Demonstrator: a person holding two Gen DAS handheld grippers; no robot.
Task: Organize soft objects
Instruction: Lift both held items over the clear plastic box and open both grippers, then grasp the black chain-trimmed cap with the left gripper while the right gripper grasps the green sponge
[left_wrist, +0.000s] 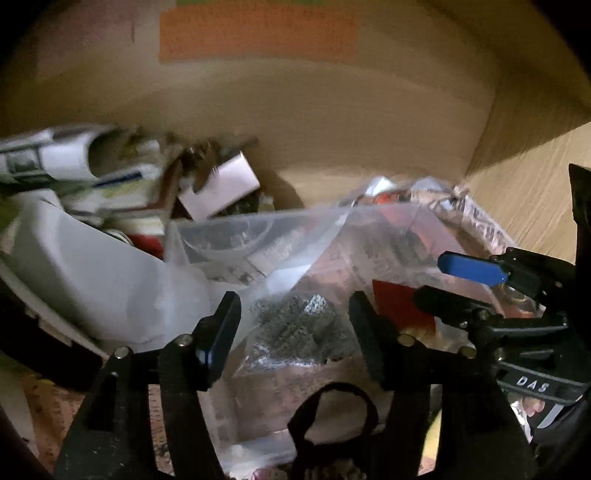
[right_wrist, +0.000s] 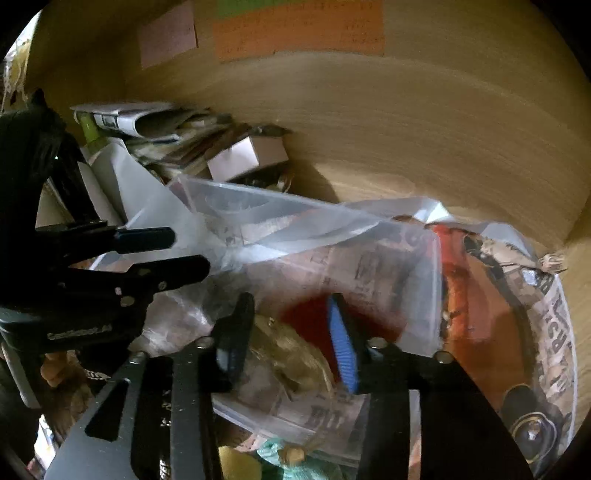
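A clear plastic bag (left_wrist: 332, 243) lies inside a wooden cupboard, over newspaper and a red patch. Through the bag I see a grey fuzzy soft object (left_wrist: 299, 328). My left gripper (left_wrist: 291, 317) is open, its fingers on either side of that grey object, above the bag. My right gripper (right_wrist: 291, 328) is open over the same bag (right_wrist: 332, 236), with a tan soft object (right_wrist: 291, 354) between its fingers. The right gripper also shows in the left wrist view (left_wrist: 458, 284) at the right, and the left gripper in the right wrist view (right_wrist: 184, 251) at the left.
A pile of folded papers and a small white box (left_wrist: 221, 181) sits at the back left, with a white plastic container (left_wrist: 74, 266) in front. The wooden back wall (right_wrist: 369, 122) carries orange and pink notes (right_wrist: 299, 29). Newspaper (right_wrist: 554, 317) lines the right side.
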